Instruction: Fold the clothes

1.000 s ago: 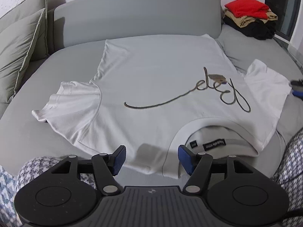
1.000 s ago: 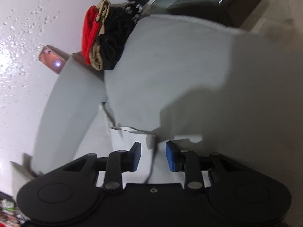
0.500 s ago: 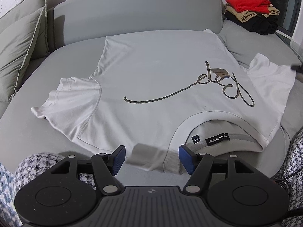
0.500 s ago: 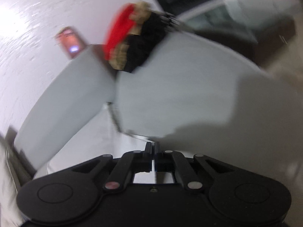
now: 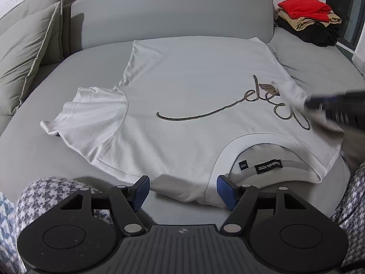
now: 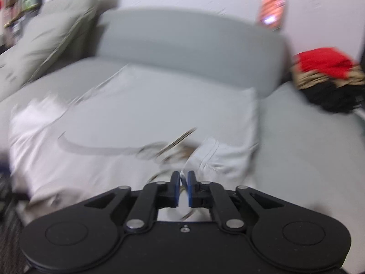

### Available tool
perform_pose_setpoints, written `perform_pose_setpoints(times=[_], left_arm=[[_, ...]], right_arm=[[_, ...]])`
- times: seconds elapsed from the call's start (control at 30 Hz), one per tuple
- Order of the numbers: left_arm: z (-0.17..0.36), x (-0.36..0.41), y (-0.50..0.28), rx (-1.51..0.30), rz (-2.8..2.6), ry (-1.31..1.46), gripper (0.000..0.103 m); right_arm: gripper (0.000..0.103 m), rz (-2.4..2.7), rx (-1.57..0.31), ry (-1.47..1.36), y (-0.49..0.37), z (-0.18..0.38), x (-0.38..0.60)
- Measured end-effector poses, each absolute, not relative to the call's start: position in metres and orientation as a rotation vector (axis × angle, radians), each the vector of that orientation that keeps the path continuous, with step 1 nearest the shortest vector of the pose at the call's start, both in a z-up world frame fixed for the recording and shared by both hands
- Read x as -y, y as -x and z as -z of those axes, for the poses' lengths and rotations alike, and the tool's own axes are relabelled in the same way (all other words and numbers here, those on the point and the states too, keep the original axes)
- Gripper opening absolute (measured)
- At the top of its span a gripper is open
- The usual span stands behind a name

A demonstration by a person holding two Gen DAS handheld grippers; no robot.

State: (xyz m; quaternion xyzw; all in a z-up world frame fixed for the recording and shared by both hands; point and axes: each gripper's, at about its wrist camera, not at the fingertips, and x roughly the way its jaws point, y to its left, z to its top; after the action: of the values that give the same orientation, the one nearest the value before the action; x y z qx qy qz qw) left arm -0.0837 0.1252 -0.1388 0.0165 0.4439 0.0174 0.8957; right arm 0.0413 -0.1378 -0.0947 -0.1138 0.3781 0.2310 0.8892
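Note:
A white T-shirt [image 5: 194, 96] with a dark script print lies face up on the grey sofa bed, collar nearest me. My left gripper [image 5: 182, 190] is open and empty, hovering just before the near shoulder hem beside the collar [image 5: 228, 155]. My right gripper [image 6: 183, 180] is shut on the shirt's right sleeve [image 6: 214, 157] and holds it over the chest print. In the left wrist view it shows as a blurred dark shape [image 5: 335, 107] with the sleeve [image 5: 292, 89] folded inward. The left sleeve [image 5: 91, 114] lies spread out.
A stack of folded red, tan and black clothes [image 5: 308, 22] sits at the back right corner. Grey cushions [image 5: 25, 52] lean at the left. The sofa backrest [image 5: 171, 11] runs along the far side. Checkered trouser legs [image 5: 52, 191] flank the gripper.
My right gripper shut on the right sleeve, then swung left, carrying it over the shirt's chest. My left gripper stayed open by the collar with little movement.

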Motion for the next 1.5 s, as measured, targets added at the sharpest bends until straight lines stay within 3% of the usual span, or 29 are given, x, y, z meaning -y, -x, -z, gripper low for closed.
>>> perform_pose_setpoints(times=[0.27, 0.37, 0.47, 0.6, 0.77, 0.9, 1.0, 1.07, 1.13, 1.3, 1.37, 1.43, 1.5], left_arm=[[0.134, -0.126, 0.064, -0.885, -0.054, -0.067, 0.067], [0.142, -0.118, 0.05, -0.882, -0.063, -0.151, 0.068], [0.152, -0.115, 0.043, -0.904, -0.074, -0.215, 0.067], [0.151, -0.127, 0.059, -0.909, -0.049, -0.158, 0.068], [0.14, -0.137, 0.065, -0.881, -0.058, -0.079, 0.063], [0.14, -0.124, 0.052, -0.816, -0.081, -0.14, 0.056], [0.161, -0.116, 0.042, -0.913, -0.062, -0.163, 0.055], [0.157, -0.112, 0.055, -0.932, -0.023, -0.202, 0.054], [0.151, -0.109, 0.068, -0.946, 0.02, -0.244, 0.048], [0.122, -0.164, 0.098, -0.844, -0.041, -0.056, 0.051], [0.107, -0.196, 0.103, -0.767, -0.116, 0.052, 0.057], [0.098, -0.234, 0.1, -0.709, -0.211, 0.168, 0.065], [0.097, -0.275, 0.095, -0.687, -0.273, 0.321, 0.066]], right_arm=[[0.013, -0.133, -0.901, -0.182, -0.09, 0.1, 0.228], [0.012, -0.098, -0.994, -0.09, -0.101, 0.124, 0.222], [0.0, -0.056, -1.07, 0.108, -0.089, 0.142, 0.209], [0.0, -0.044, -1.18, 0.058, -0.068, 0.132, 0.226], [0.007, -0.08, -1.017, -0.088, -0.052, 0.098, 0.231], [0.008, -0.172, -1.014, -0.15, -0.057, 0.108, 0.199], [0.025, -0.241, -1.016, -0.196, -0.062, 0.117, 0.175], [0.029, -0.249, -0.995, -0.148, -0.044, 0.12, 0.165], [0.043, -0.294, -1.011, -0.085, -0.028, 0.115, 0.16], [0.044, -0.365, -1.06, -0.107, 0.003, 0.091, 0.168], [0.058, -0.389, -1.021, -0.194, 0.011, 0.08, 0.174], [0.062, -0.41, -0.98, -0.303, 0.012, 0.071, 0.177], [0.064, -0.438, -0.974, -0.43, 0.002, 0.075, 0.173]])
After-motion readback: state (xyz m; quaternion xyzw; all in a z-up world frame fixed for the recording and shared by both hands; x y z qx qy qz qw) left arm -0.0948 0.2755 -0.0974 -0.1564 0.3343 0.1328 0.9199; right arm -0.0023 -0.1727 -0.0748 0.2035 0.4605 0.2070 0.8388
